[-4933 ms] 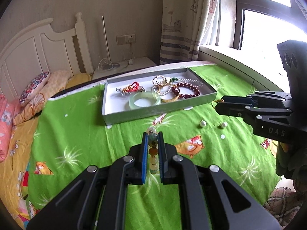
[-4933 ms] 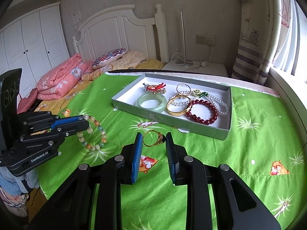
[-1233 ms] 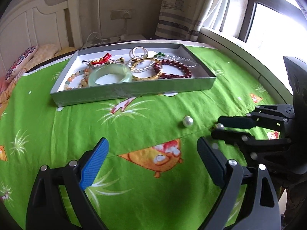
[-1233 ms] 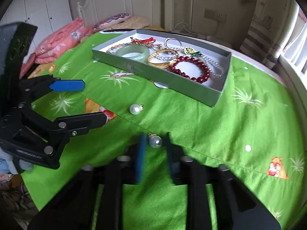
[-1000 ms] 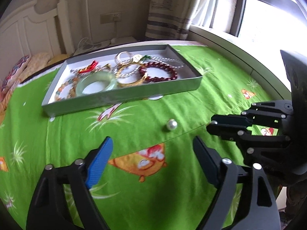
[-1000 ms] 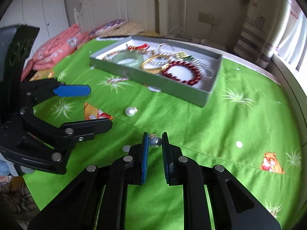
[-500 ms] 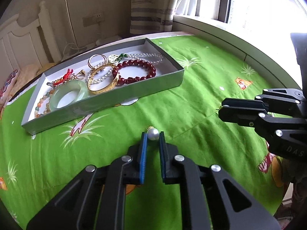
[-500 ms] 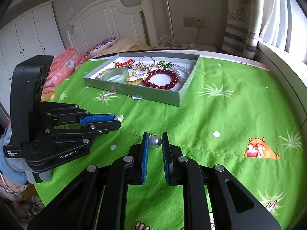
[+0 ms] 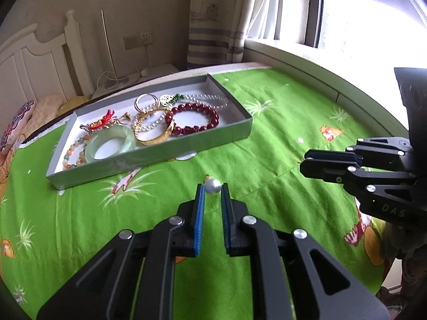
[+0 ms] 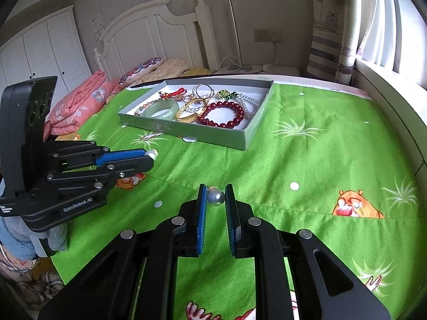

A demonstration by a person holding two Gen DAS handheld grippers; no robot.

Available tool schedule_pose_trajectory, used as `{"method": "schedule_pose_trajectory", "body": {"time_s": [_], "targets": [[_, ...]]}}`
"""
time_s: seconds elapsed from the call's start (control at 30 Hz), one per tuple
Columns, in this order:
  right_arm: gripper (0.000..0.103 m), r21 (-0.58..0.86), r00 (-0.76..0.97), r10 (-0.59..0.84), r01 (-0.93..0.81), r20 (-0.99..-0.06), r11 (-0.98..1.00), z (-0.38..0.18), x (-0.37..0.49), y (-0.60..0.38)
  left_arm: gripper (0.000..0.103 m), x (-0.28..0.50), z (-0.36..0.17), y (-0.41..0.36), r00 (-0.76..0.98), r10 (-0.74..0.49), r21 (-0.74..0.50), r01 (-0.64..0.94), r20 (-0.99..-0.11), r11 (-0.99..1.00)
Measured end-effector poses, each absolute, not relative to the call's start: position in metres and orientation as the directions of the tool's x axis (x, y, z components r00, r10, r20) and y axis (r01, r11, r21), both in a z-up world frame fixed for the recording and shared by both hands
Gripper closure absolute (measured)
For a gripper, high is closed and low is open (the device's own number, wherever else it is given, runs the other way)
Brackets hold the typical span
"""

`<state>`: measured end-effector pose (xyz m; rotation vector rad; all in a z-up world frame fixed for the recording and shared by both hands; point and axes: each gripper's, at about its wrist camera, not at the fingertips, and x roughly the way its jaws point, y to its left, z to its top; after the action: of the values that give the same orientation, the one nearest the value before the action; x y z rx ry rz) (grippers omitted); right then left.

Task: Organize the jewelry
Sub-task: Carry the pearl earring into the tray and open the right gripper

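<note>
My left hand-held gripper (image 9: 212, 190) pinches one pearl earring (image 9: 212, 186); my right hand-held gripper (image 10: 216, 196) pinches another pearl earring (image 10: 216, 197), both above the green bedsheet (image 10: 307, 154), short of the jewelry tray (image 9: 186, 148).

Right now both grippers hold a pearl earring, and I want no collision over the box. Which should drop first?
Probably the left gripper. Its pearl earring sits nearer the jewelry box wall, while the right gripper with its pearl earring sits farther back.

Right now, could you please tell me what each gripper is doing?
Left gripper: closed on a pearl earring.
Right gripper: closed on the other pearl earring.
</note>
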<state>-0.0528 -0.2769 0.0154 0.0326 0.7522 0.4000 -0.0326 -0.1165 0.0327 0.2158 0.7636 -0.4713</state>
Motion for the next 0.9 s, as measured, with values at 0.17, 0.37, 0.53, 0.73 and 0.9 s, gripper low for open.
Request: {"method": "schedule_pose_trajectory", "body": {"time_s": [0.17, 0.37, 0.53, 0.73, 0.9], "targets": [[0.088, 0.157, 0.66, 0.361, -0.349, -0.658, 0.924, 0.017, -0.051, -0.272, 0.091, -0.033, 0.039, -0.108, 0.641, -0.337, 0.003, 0.469, -0.69, 0.883], [0.088, 0.119, 0.667, 0.352, -0.369, -0.657, 0.922, 0.023, -0.036, -0.258, 0.091, -0.025, 0.044, -0.09, 0.659, -0.33, -0.022, 0.429, -0.676, 0.903], [0.088, 0.115, 0.677, 0.363, -0.383, -0.64, 0.917, 0.031, -0.023, -0.247, 0.091, -0.016, 0.048, -0.077, 0.673, -0.324, -0.04, 0.401, -0.664, 0.915], [0.088, 0.115, 0.689, 0.371, -0.387, -0.622, 0.915, 0.038, -0.003, -0.239, 0.091, -0.002, 0.056, -0.08, 0.678, -0.336, -0.038, 0.414, -0.654, 0.91], [0.088, 0.087, 0.708, 0.338, -0.366, -0.62, 0.926, 0.039, 0.023, -0.234, 0.091, 0.023, 0.061, -0.096, 0.674, -0.358, -0.049, 0.431, -0.646, 0.901]]}}
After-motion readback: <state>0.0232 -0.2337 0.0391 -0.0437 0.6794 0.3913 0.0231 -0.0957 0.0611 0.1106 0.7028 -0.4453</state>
